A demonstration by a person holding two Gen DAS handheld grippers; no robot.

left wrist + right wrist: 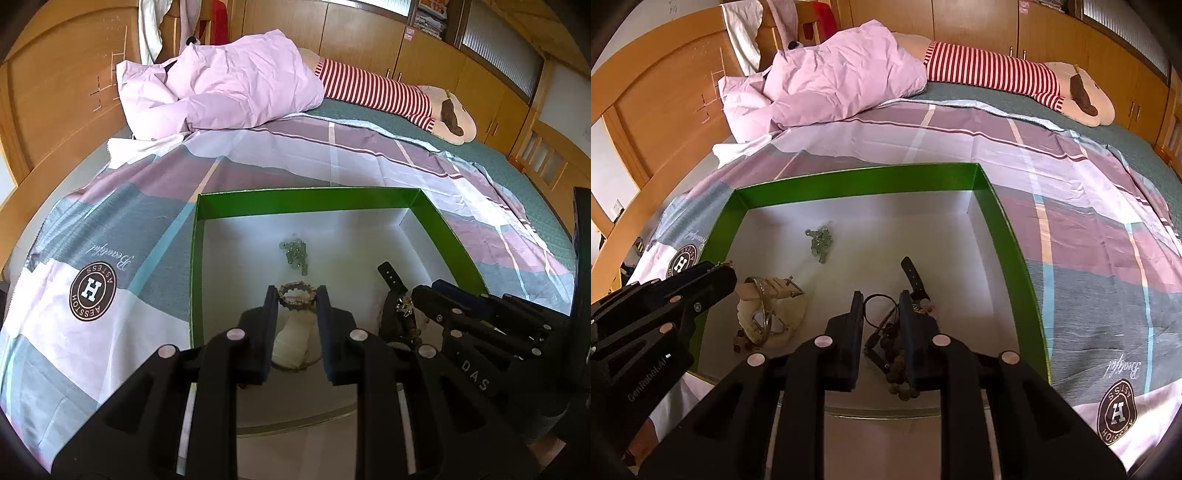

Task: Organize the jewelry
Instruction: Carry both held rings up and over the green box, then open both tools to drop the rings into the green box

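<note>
Nearest, my left gripper [297, 295] is clenched on a small beaded bracelet [297, 294], one pad on each side of the ring, lifted over a cream-coloured holder [293, 341] that sits low in the box. I judge the ring is held across its width so it stays round and can be set down flat.

Beside it, my right gripper [878, 301] is narrowed around a tangle of dark cord and brown wooden beads [899, 363]. The beads trail down from between the fingers, so I read this as a grasp (the exact contact point is hidden). A black watch strap [911, 275] lies just beyond, touching the tangle.

Further in, a cluster of pale green beads [294, 254] rests alone on the white floor of the green-walled box [306, 199], well apart from both grippers.

Lettering: "DAS" on the right gripper body, "GenRobot.AI" on the left one.

Beyond, the bedsheet [110, 229] carries a round brown "H" badge [93, 288] and the script word "Beautiful".
</note>
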